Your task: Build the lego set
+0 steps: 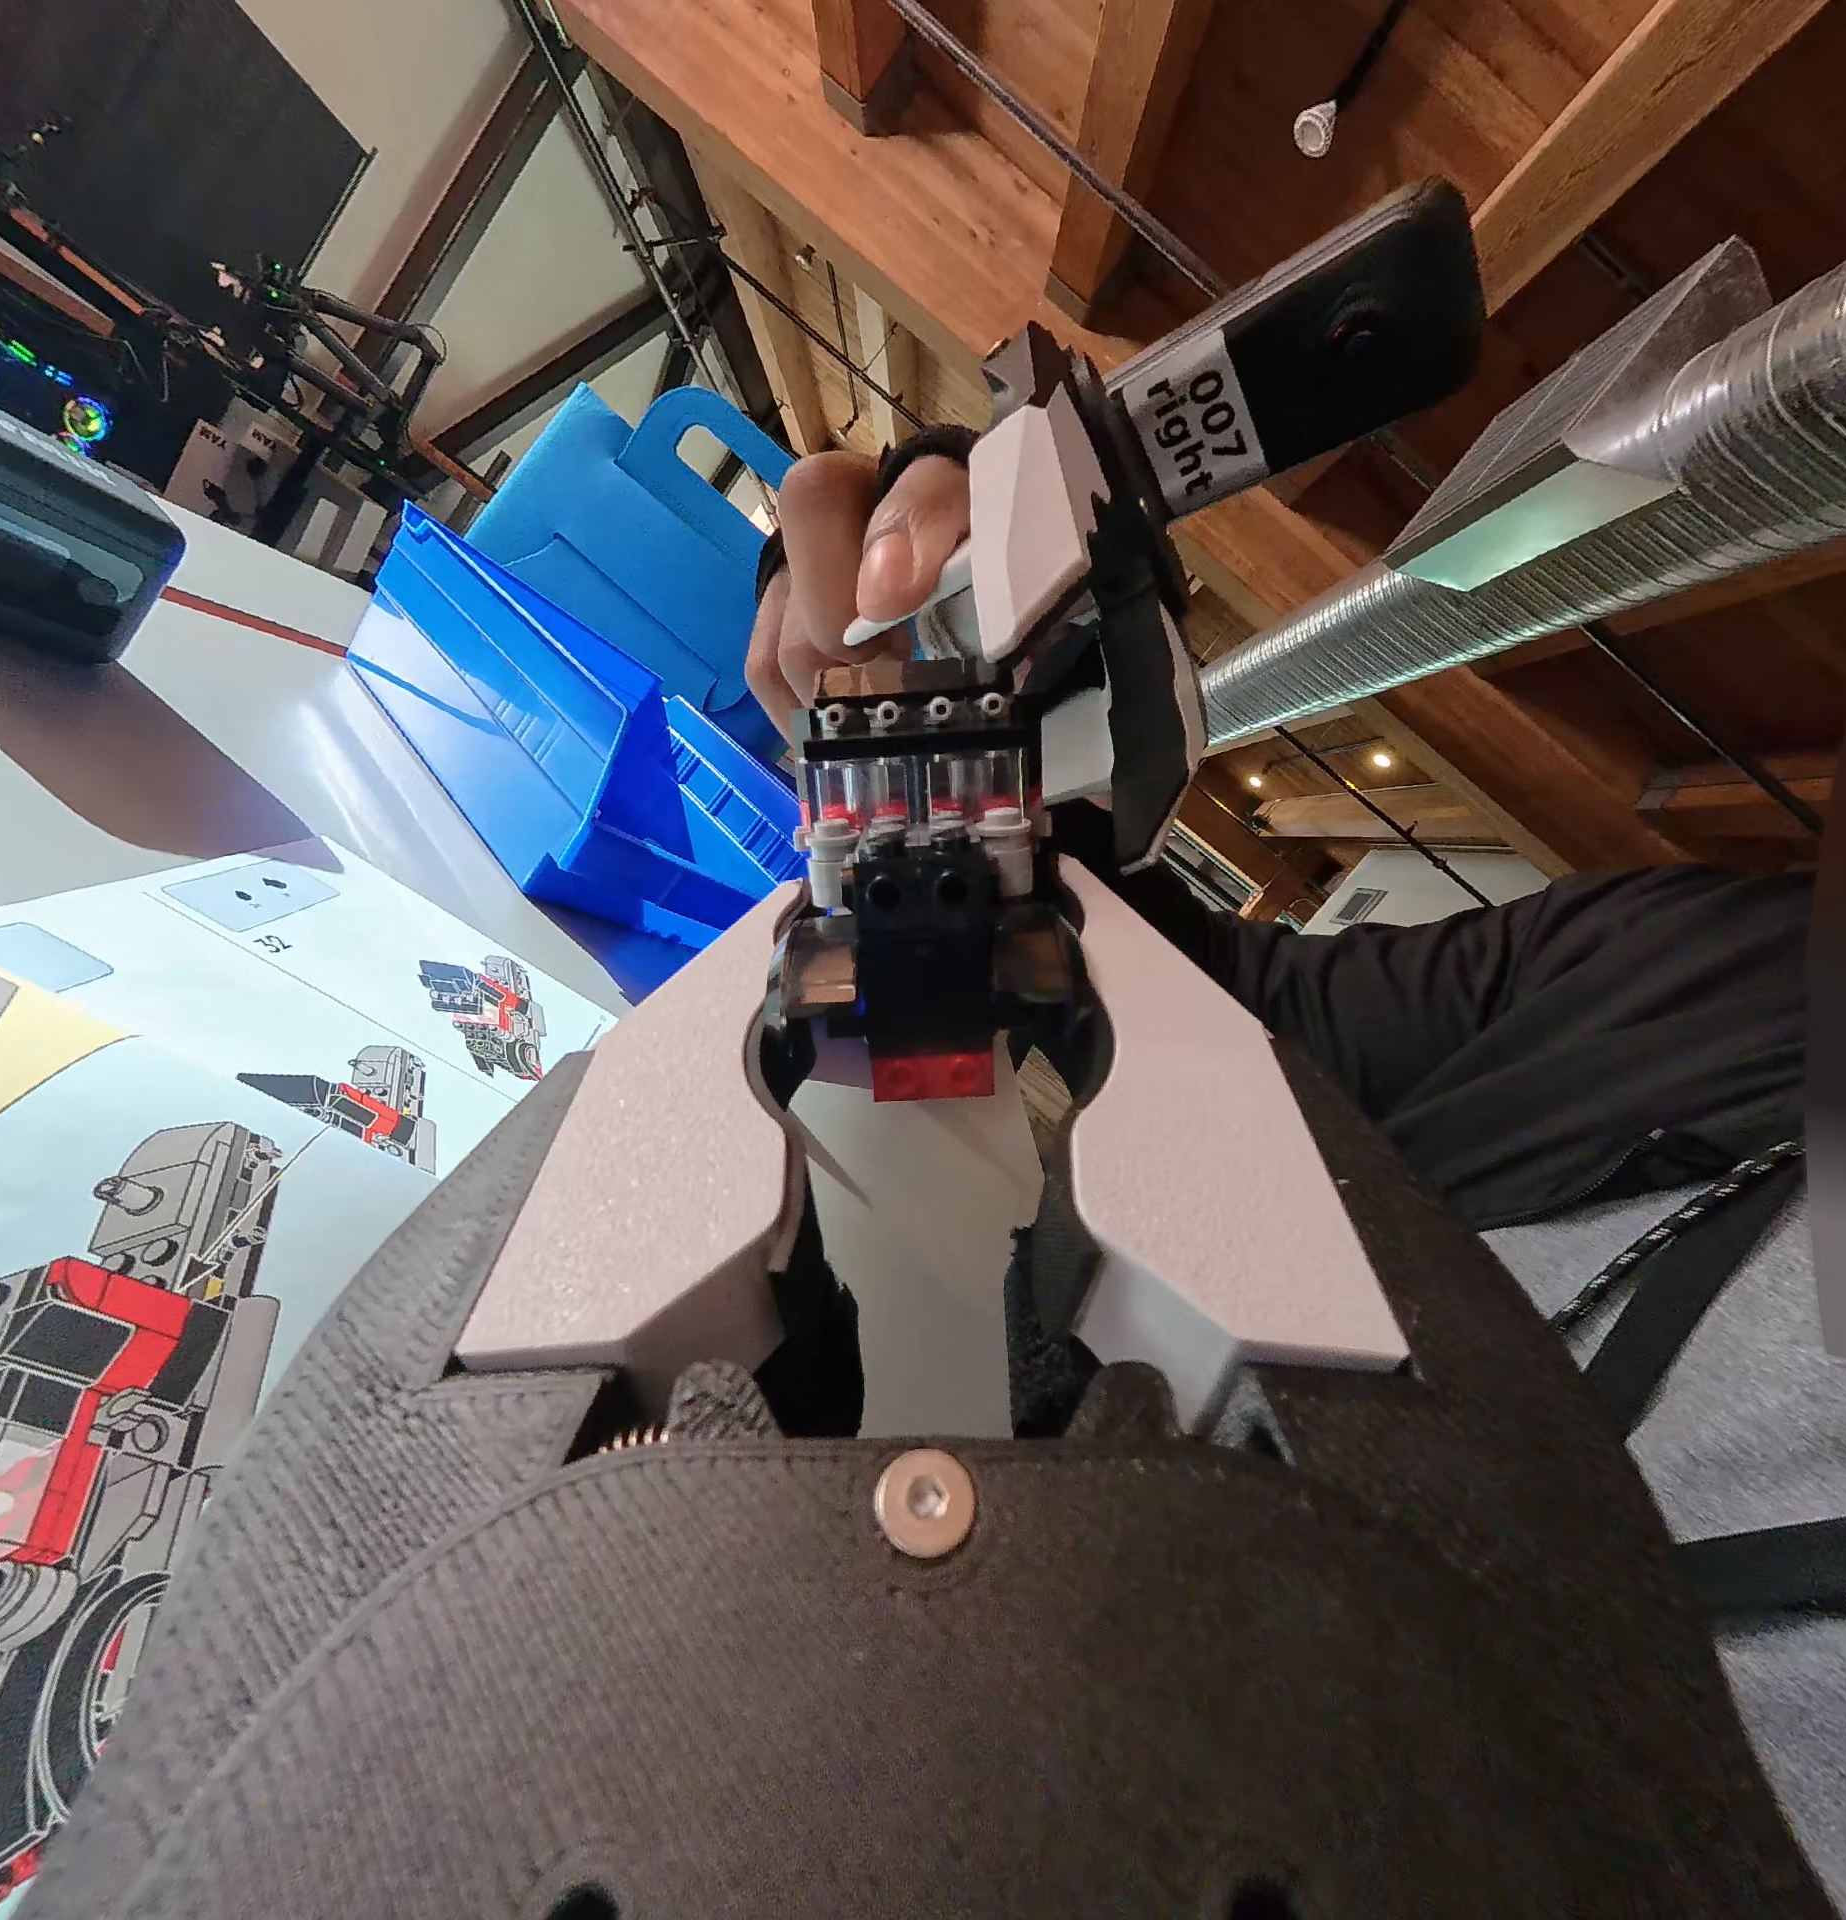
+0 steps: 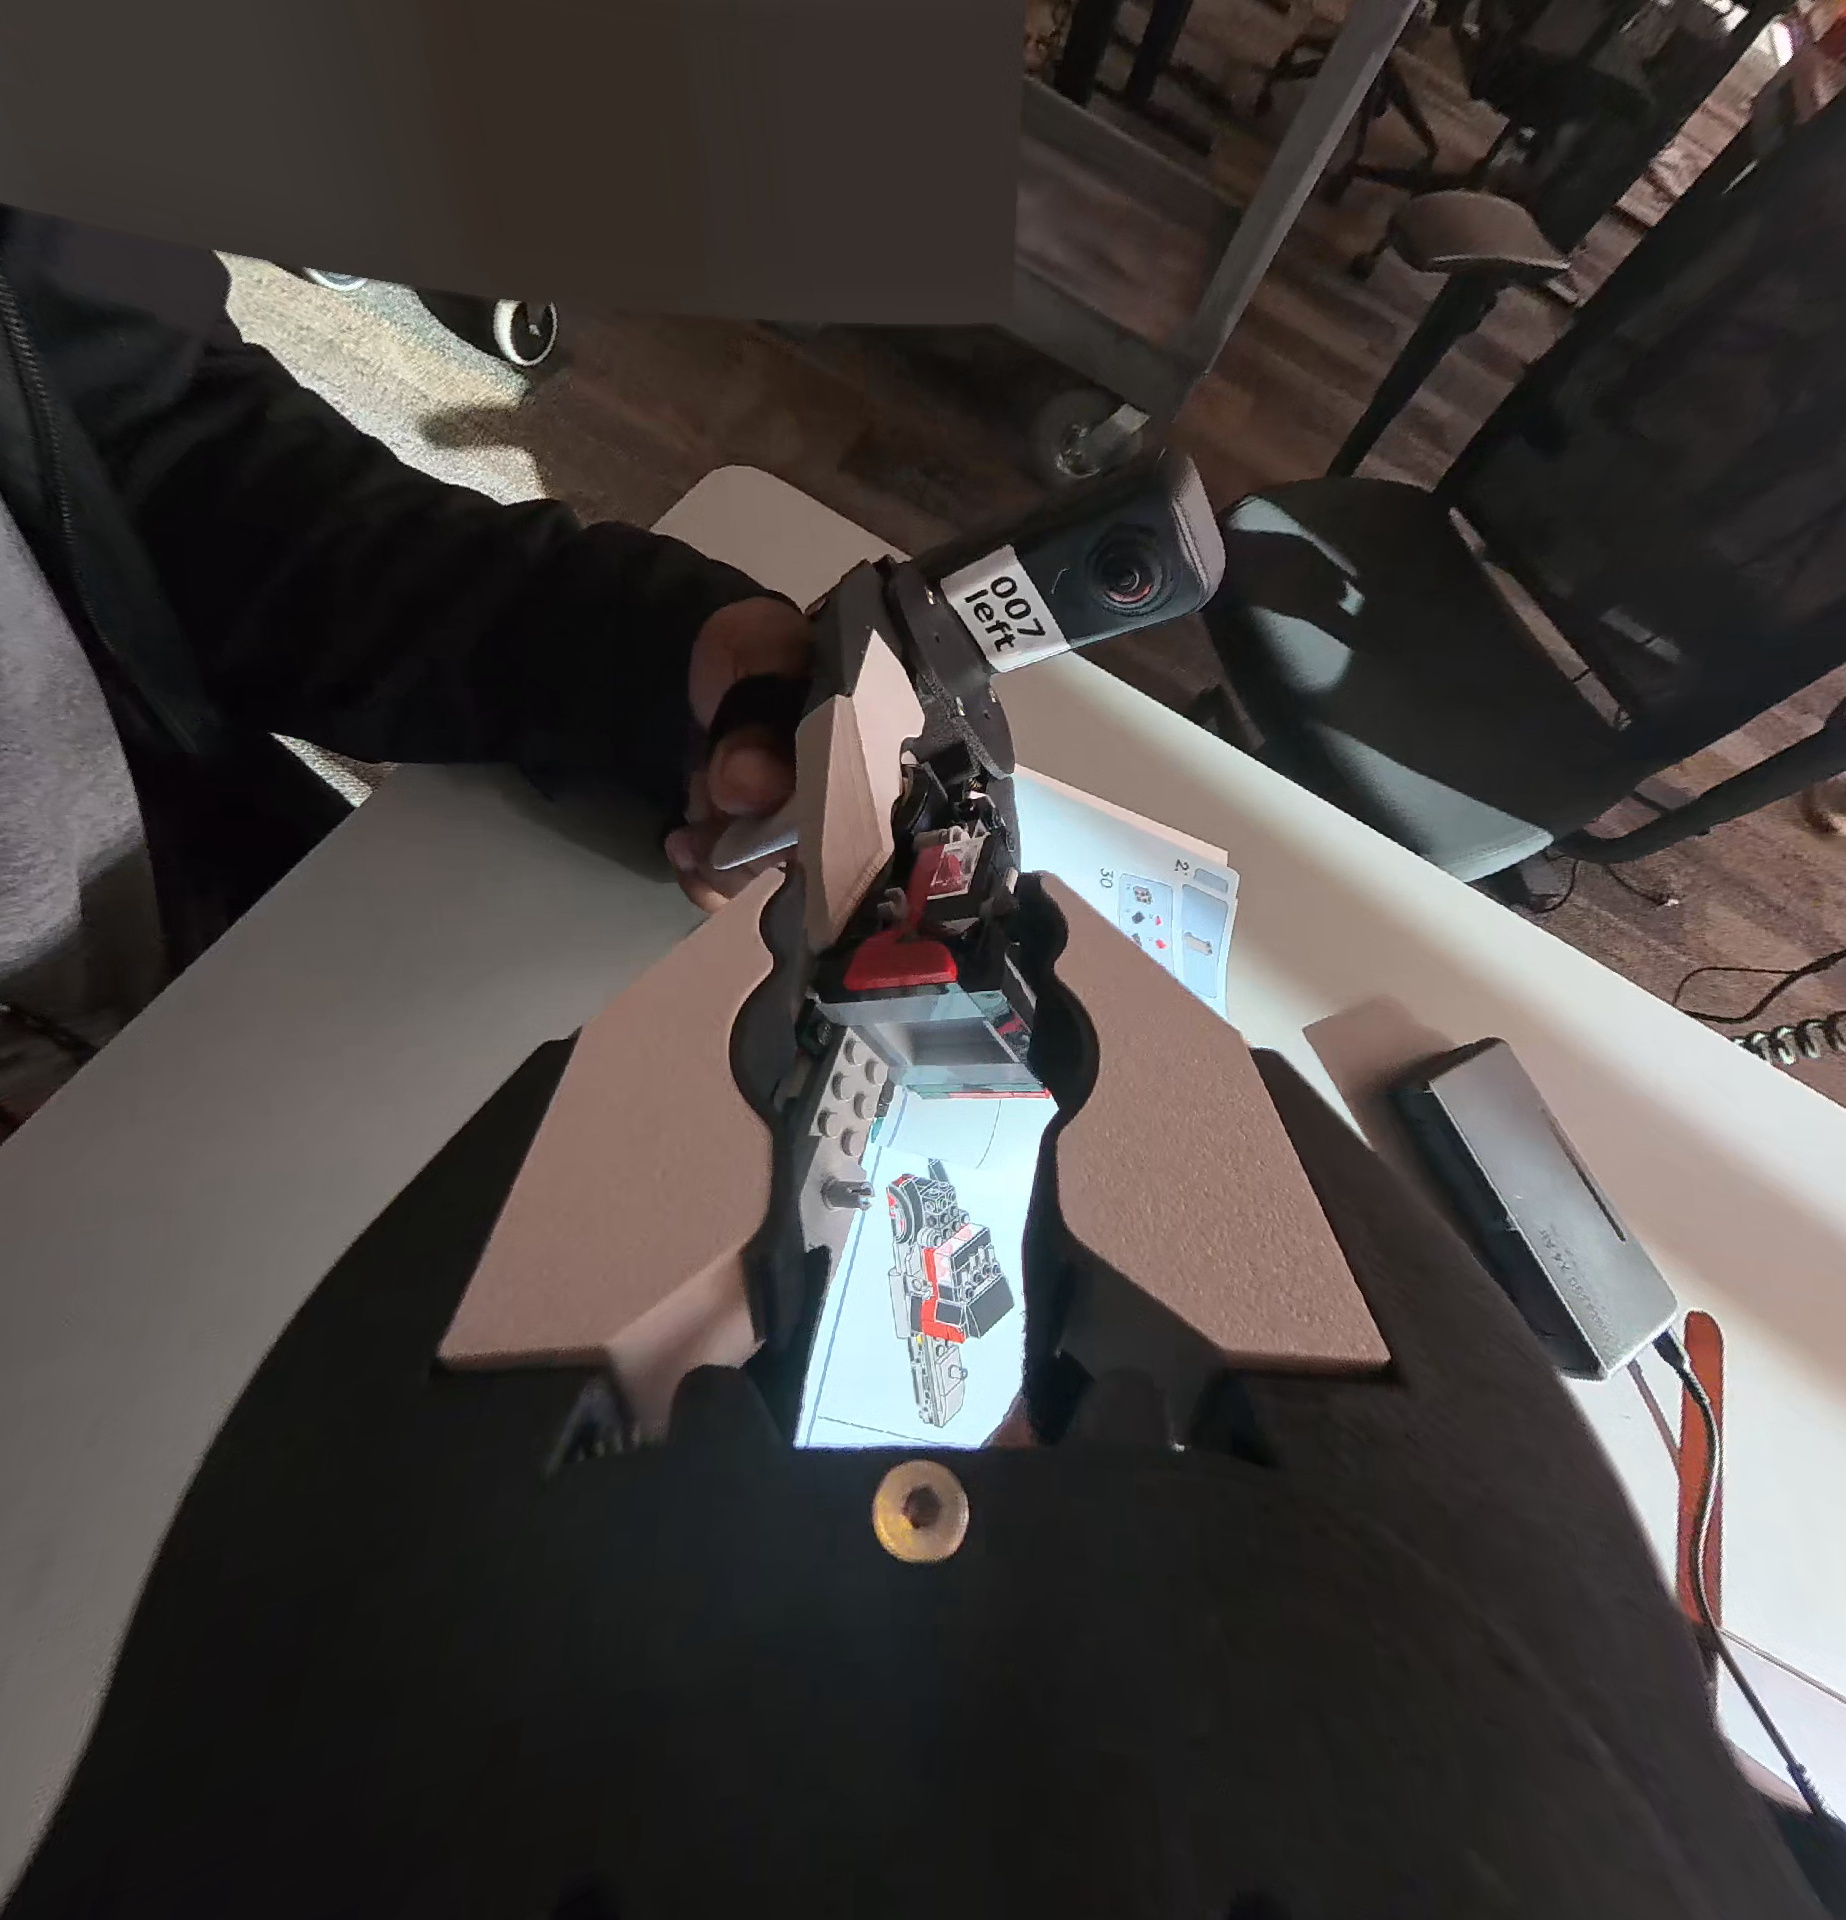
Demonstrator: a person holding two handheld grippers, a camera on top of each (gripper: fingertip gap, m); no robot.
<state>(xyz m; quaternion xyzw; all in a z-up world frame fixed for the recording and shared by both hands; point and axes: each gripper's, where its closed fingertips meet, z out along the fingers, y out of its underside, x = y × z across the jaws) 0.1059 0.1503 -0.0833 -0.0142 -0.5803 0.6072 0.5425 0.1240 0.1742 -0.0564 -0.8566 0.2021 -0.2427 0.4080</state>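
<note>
Left tongs [image 1: 924, 997] clamped on the lego truck [image 1: 919, 914], right tongs [image 2: 914, 997] gripping its other end — raised above the booklet [image 1: 223, 1091] on the worktop [image 2: 275, 987]

The left wrist view looks from low over the table steeply upward along its fingers, very close to the lego model [image 1: 924, 894], with the ceiling beams [image 1: 898, 197] behind. The right wrist view looks down from above along its fingers, equally close to the model [image 2: 924, 997], onto the table [image 2: 275, 987]. Both share the model, the instruction booklet [image 1: 223, 1091] [image 2: 929, 1278] and each other's gripper.
</note>
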